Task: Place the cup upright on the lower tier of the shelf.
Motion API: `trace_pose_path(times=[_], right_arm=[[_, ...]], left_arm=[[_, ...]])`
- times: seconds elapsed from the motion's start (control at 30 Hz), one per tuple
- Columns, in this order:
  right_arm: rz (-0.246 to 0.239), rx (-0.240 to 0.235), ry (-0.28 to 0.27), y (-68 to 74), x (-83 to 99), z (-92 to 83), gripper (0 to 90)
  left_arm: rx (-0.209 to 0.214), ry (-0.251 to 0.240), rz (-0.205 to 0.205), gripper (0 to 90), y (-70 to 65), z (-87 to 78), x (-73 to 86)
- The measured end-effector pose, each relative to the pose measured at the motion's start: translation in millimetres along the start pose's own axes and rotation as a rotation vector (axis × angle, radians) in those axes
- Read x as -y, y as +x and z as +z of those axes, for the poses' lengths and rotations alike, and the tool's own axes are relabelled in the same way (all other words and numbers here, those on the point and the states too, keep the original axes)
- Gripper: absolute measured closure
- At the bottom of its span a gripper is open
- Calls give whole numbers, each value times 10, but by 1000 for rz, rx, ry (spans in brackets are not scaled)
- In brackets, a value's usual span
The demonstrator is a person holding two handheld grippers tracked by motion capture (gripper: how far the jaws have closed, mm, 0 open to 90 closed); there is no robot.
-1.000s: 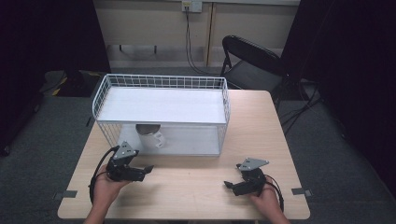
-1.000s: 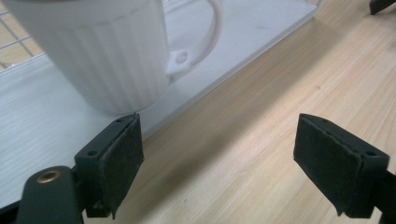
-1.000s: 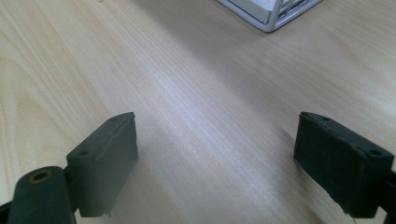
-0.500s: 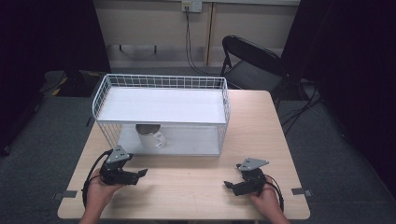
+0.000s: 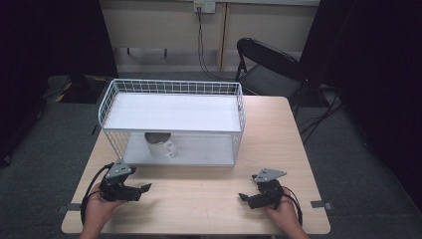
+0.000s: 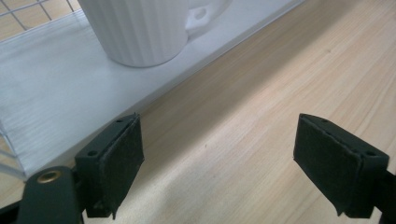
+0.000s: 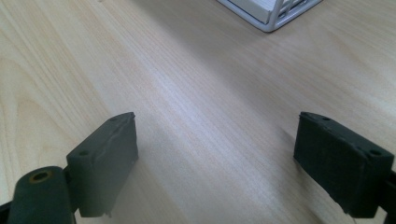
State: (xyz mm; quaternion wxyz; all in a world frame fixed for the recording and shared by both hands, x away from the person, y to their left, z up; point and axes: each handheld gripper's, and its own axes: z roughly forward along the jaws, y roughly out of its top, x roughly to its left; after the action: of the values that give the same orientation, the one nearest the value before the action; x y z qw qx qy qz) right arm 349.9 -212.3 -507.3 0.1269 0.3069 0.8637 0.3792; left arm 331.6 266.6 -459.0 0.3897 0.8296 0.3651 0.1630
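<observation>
pale wood table [image 5: 209, 199] stands on grey carpet, with a black folding chair [image 5: 268, 64] behind its far right corner and dark curtains to both sides. on the table's far half sits a white wire shelf rack [image 5: 171, 122] with two white boards. a white ribbed mug [image 5: 159, 144] stands upright on the lower board, toward its left, handle turned to the right.

the left gripper [image 5: 142, 189] lies low over the table's near left, held in the person's left hand [image 5: 99, 206], jaws pointing right along the near edge. the mug is beyond it and a little to its right, apart from it; in the left gripper view the mug [image 6: 140, 28] stands past the board's front edge, well ahead of the wide-spread, empty jaws.

the right gripper [image 5: 244, 197] rests near the table's near right in the right hand [image 5: 281, 211], jaws pointing left, also spread wide with nothing between them. in its own view the rack's corner [image 7: 273, 14] lies ahead.
</observation>
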Motion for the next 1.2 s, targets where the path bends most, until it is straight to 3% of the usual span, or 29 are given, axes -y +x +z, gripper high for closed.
trace_pose_path(times=[1.2], right_arm=[[0, 0, 0, 0, 0, 0, 126]], left_arm=[[26, 13, -7, 152, 148, -141, 310]])
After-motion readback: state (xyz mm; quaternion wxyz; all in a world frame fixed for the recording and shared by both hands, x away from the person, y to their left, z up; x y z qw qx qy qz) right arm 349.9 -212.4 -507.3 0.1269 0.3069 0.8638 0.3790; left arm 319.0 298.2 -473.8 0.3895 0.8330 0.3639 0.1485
